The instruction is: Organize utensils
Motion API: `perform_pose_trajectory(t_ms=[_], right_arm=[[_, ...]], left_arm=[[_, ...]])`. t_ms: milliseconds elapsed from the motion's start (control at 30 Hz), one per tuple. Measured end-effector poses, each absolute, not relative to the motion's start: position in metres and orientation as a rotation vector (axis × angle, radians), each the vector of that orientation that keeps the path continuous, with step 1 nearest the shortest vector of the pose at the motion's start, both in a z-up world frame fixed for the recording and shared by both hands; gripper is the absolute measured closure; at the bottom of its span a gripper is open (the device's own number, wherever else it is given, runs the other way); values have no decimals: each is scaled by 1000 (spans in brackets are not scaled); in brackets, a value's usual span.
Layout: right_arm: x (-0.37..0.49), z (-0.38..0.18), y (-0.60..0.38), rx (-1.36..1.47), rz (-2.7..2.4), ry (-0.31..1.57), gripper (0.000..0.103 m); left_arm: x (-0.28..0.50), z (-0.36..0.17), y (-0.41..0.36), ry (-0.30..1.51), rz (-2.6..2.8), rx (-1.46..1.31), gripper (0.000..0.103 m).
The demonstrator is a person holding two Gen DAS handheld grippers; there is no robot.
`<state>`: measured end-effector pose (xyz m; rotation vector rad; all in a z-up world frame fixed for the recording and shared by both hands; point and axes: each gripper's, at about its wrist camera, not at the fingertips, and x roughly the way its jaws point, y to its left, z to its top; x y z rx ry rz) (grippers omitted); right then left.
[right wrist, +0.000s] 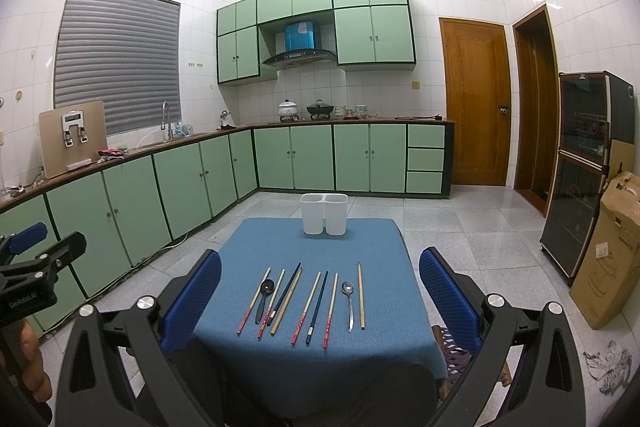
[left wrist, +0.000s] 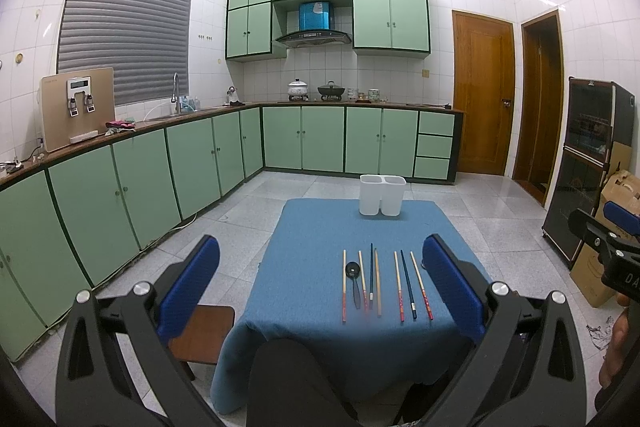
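Several chopsticks [right wrist: 305, 310] lie in a row on the near half of a blue-clothed table [right wrist: 280, 359], together with a black spoon [right wrist: 265, 294] and a metal spoon [right wrist: 349, 301]. A white two-compartment holder [right wrist: 324, 214] stands empty at the table's far edge. In the left wrist view the same chopsticks [left wrist: 408, 285], black spoon [left wrist: 354, 279] and holder [left wrist: 382, 195] show; the metal spoon is hidden behind the right finger. My left gripper [left wrist: 320, 287] and right gripper [right wrist: 320, 301] both hover open above the near edge, holding nothing.
Green kitchen cabinets [right wrist: 200, 183] run along the left and back walls. A dark glass cabinet [right wrist: 580, 171] and cardboard boxes [right wrist: 608, 255] stand at the right. A wooden stool [left wrist: 200, 335] sits left of the table. A person's dark-clothed knee [left wrist: 296, 379] is below the near edge.
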<state>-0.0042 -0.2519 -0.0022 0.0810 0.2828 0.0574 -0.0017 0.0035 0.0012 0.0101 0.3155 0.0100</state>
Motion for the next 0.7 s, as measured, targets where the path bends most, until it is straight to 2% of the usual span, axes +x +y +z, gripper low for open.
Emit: perform_pose_trajectory(t_ms=[533,700], right_arm=[[5,-13,-253,78,42,306,6],[21,-23,-260,61,38,310,6]], left_arm=[[11,-6,2,341,0,18,5],[34,-26,4,384,-11,-1,5]])
